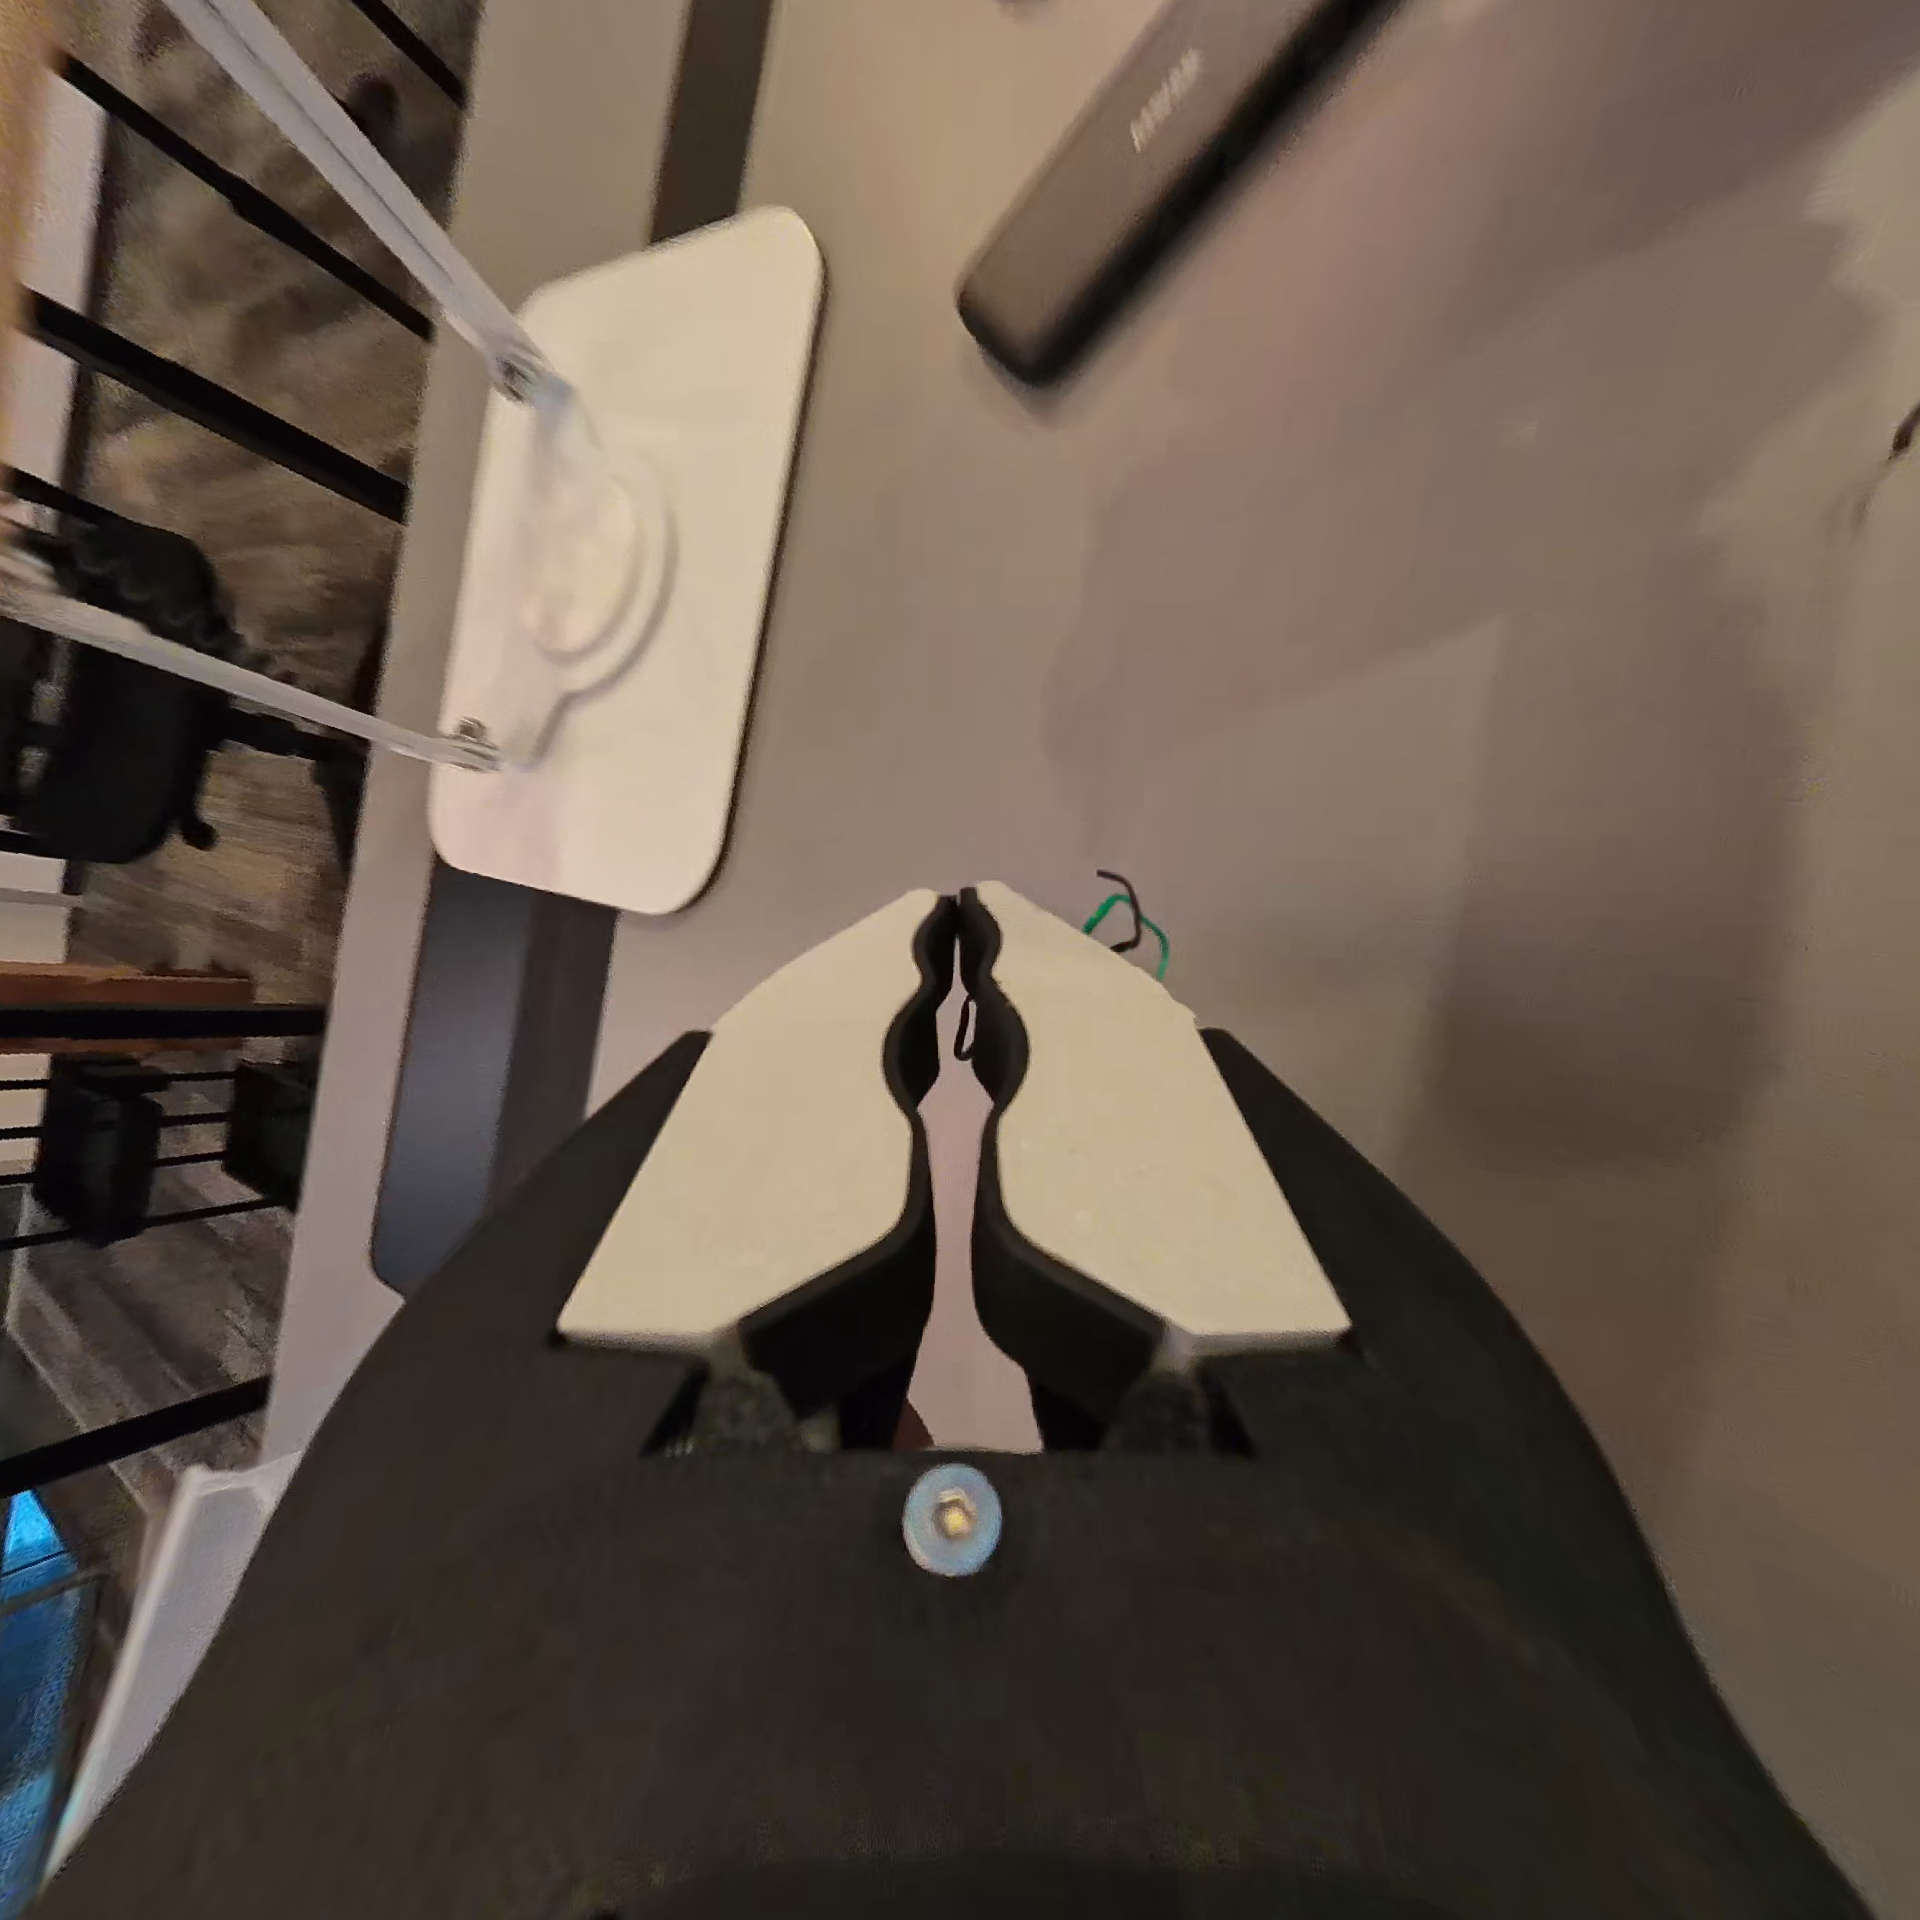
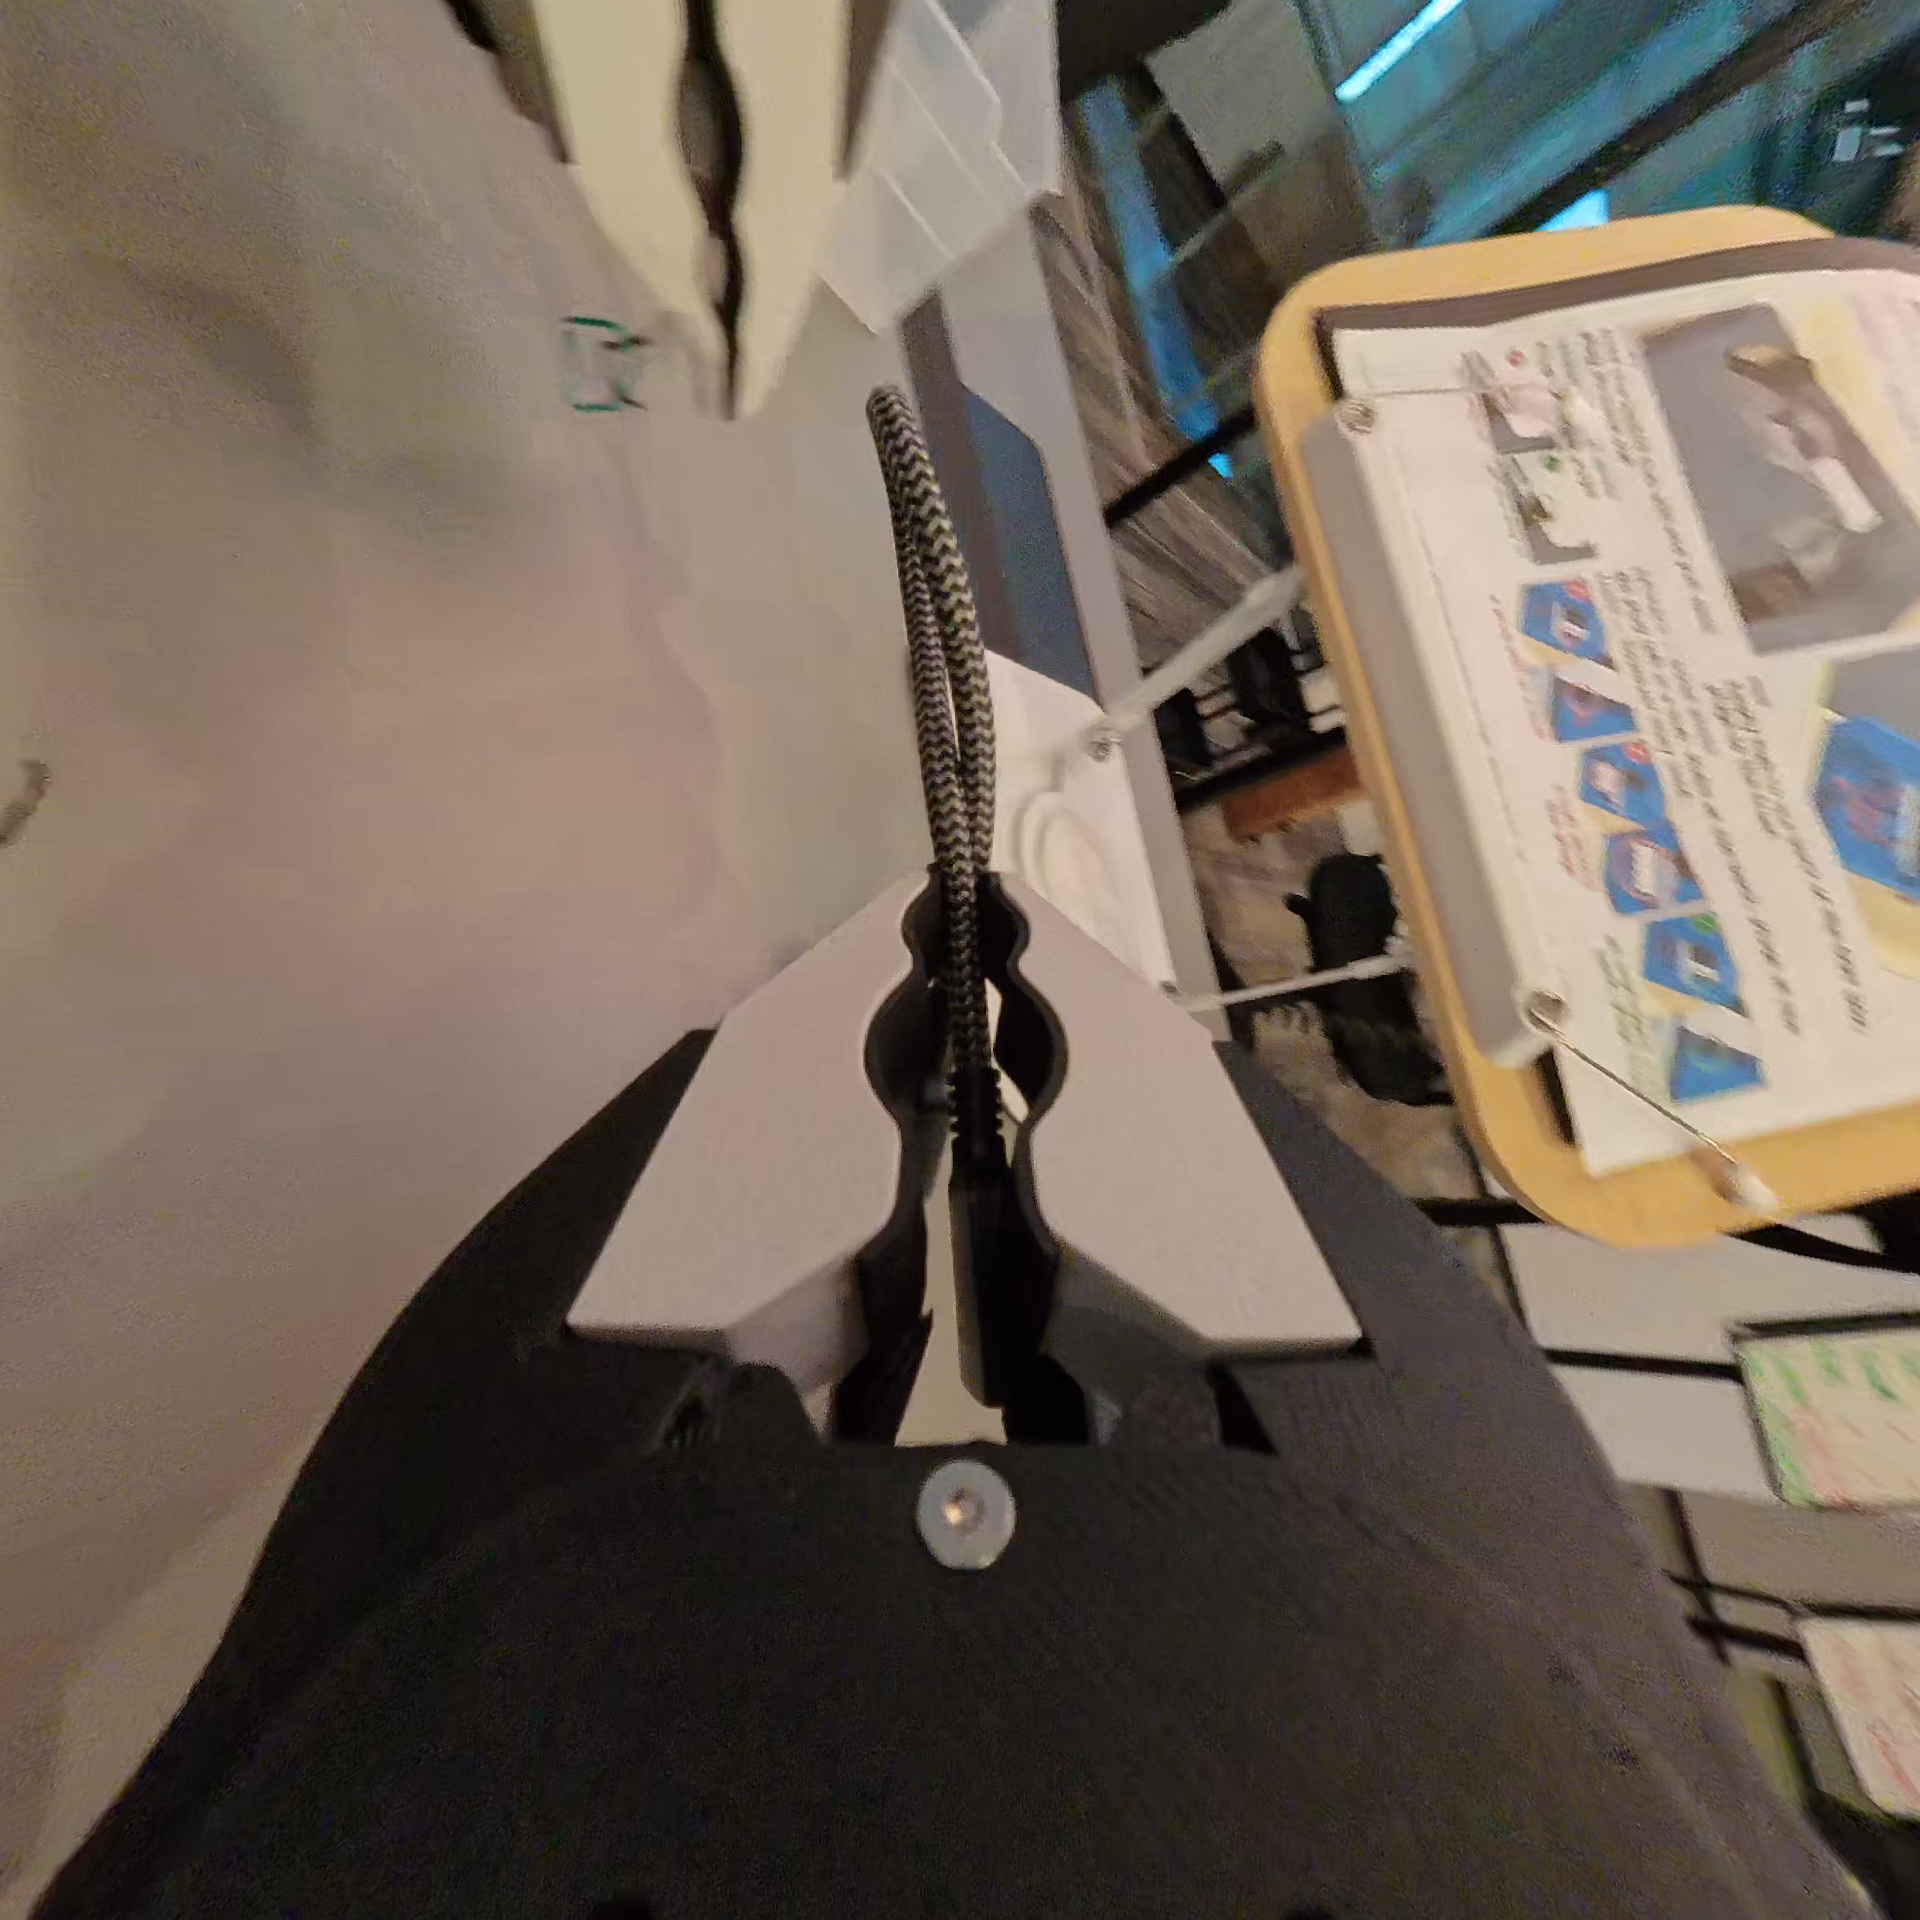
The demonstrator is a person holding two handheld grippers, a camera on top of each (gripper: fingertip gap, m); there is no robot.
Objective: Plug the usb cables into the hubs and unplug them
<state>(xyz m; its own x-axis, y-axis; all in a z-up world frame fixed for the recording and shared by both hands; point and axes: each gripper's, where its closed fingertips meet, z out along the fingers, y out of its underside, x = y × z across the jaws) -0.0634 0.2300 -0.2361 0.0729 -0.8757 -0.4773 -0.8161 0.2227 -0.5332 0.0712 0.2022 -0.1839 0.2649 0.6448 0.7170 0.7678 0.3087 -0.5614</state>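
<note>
The right gripper [image 2: 961, 894], at frame centre, grips the black-and-grey braided usb cable [image 2: 940, 665] doubled between clenched jaws; the left gripper [image 1: 961, 899] is clenched empty, and should steady the dark slab-shaped hub [image 1: 1122, 208], upper right.

Cable [image 2: 940, 665] between right gripper [image 2: 961, 883] fingers, looping far. Hub [image 1: 1164, 177] far right on table [image 1: 1351, 727]; stand [image 1: 634, 561] far left.

We see black-and-pale zigzag braid on usb cable [image 2: 940, 665]; white fingers, black body on right gripper [image 2: 961, 894], same on left gripper [image 1: 961, 899]. Hub [image 1: 1132, 177] dark grey, table [image 1: 1299, 675] pale grey, stand base [image 1: 634, 551] white. Board [image 2: 1309, 499] tan-rimmed, its sheet [image 2: 1662, 665] white with blue pictures.
</note>
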